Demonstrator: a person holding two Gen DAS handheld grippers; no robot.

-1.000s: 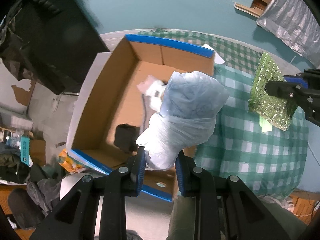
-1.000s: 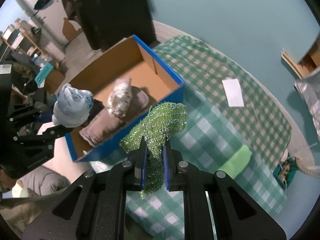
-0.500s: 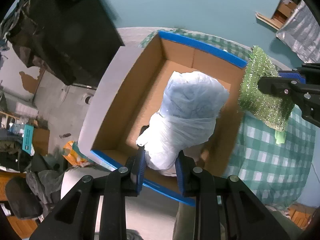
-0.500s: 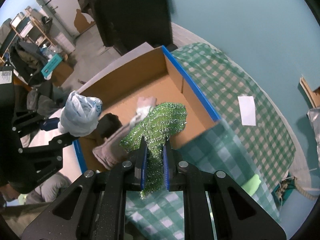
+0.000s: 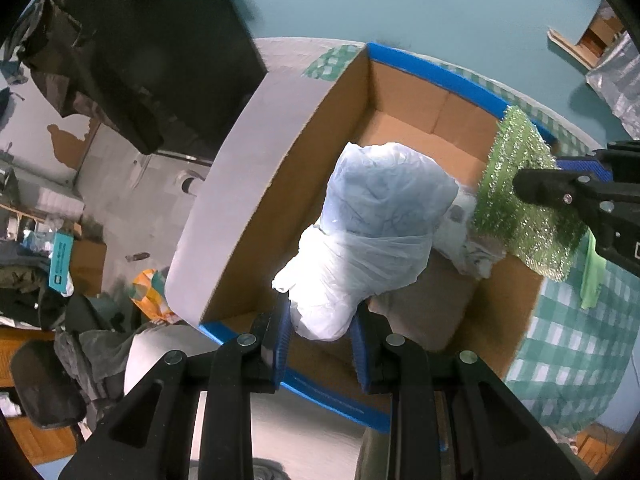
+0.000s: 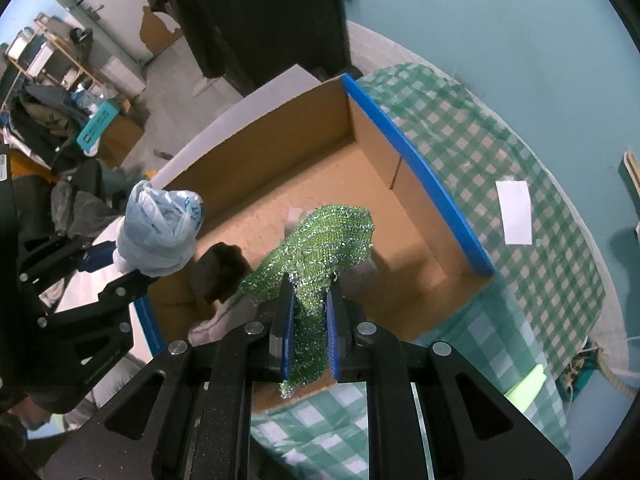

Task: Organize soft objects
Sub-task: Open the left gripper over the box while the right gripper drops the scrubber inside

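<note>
Left wrist view: the left gripper (image 5: pixel 322 344) points steeply down, its blue pads clamped on the lower end of a pale blue plastic bag bundle (image 5: pixel 372 236), which hangs over the open cardboard box (image 5: pixel 420 112). The box has blue-taped rims and sits on a green checked cloth (image 5: pixel 568 344). Inside the box, right of the bundle, lies a crumpled pale item (image 5: pixel 468 240) on a grey-brown cloth (image 5: pixel 424 304). At the right edge the right gripper's black body (image 5: pixel 580 196) holds a glittery green scourer (image 5: pixel 520 200) over the box's right side. Right wrist view: the right gripper (image 6: pixel 310 328) has its jaws nearly together, pinching the scourer (image 6: pixel 320 248), which hangs above the box interior (image 6: pixel 360 152). To the left, the left gripper (image 6: pixel 104 276) carries the bag bundle (image 6: pixel 160 228) over the box's near left corner. A dark item (image 6: pixel 220 272) lies inside the box between the two. On the cloth (image 6: pixel 500 168), right of the box, lie a white paper slip (image 6: pixel 514 212) and, nearer, a light green cloth (image 6: pixel 528 388).
</note>
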